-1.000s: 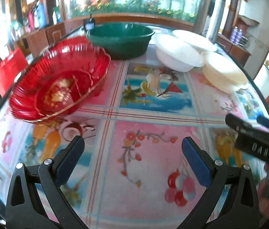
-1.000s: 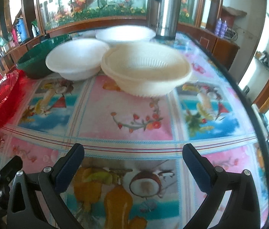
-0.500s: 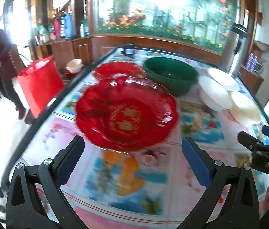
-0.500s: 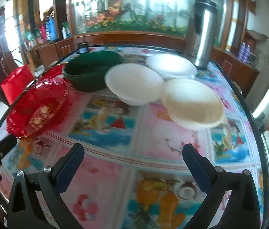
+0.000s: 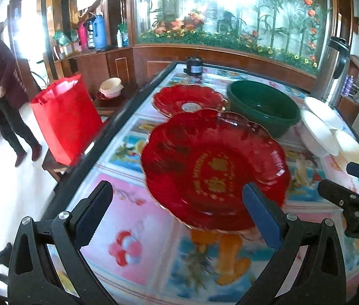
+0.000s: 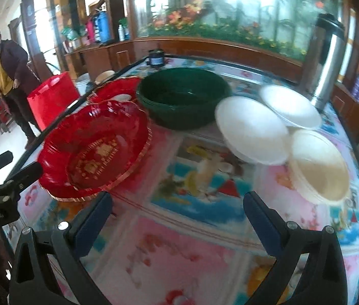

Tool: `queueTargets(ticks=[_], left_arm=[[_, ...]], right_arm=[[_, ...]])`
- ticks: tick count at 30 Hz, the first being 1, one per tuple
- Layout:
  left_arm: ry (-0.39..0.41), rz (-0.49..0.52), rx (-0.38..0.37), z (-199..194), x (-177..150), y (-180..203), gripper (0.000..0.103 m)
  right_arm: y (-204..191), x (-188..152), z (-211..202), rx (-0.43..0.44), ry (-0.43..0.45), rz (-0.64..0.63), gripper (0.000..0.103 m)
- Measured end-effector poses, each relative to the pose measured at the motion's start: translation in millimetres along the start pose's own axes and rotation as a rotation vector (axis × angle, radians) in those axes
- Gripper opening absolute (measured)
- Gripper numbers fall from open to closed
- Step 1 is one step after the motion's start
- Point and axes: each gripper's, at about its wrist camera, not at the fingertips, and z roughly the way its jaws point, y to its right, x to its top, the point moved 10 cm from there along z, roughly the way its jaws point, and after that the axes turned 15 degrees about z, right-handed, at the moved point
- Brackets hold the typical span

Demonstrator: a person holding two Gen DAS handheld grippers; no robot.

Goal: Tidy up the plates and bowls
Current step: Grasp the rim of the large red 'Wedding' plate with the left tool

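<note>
We hold the left hand-held gripper (image 5: 176,208) released and empty above the tabletop (image 5: 133,218), jaws wide, aimed at the near red scalloped dish (image 5: 215,167). A second red dish (image 5: 188,99) sits behind it near the left edge; we judge the pair belong stacked, so the near one looks like the first pick. Right of them stands the dark green bowl (image 6: 183,96), apparently nested in another, though blur makes that uncertain. Next come two white bowls (image 6: 252,132) with rims overlapping, then a cream bowl (image 6: 319,165) just beside them. Like pieces already sit grouped by colour, which eases stacking. The right hand-held gripper (image 6: 176,216) also hangs released, holding nothing, facing the white group. A steel flask (image 6: 328,66) stands at far right.
</note>
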Motion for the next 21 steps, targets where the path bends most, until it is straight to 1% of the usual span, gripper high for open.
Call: queueTargets(ticks=[4, 7, 9, 10, 12, 13, 15, 19, 21], left_arm=[[-0.007, -0.015, -0.029, 13, 6, -11, 0.103], [-0.026, -0.033, -0.025, 24, 7, -19, 0.103], [-0.048, -0.04, -0.034, 32, 6, -22, 0.103], [-0.057, -0.039, -0.036, 37, 7, -24, 0.103], [-0.069, -0.031, -0.031, 43, 8, -24, 0.103], [-0.074, -0.025, -0.029, 47, 8, -25, 0.103], [-0.086, -0.022, -0.03, 53, 8, -26, 0.103], [-0.13, -0.043, -0.053, 68, 3, -26, 0.103], [-0.148, -0.061, -0.062, 75, 0, -28, 0.103]], right_arm=[[-15, 11, 17, 0.025, -0.03, -0.01, 0.102], [-22, 15, 27, 0.026, -0.048, -0.03, 0.102], [-26, 16, 36, 0.027, -0.07, -0.035, 0.095], [-27, 16, 41, 0.026, -0.085, -0.037, 0.093], [-30, 15, 48, 0.022, -0.108, -0.043, 0.085], [-31, 14, 51, 0.019, -0.119, -0.047, 0.082], [-31, 13, 57, 0.017, -0.135, -0.047, 0.079], [-28, 11, 64, 0.014, -0.155, -0.04, 0.074], [-27, 12, 65, 0.012, -0.155, -0.039, 0.069]])
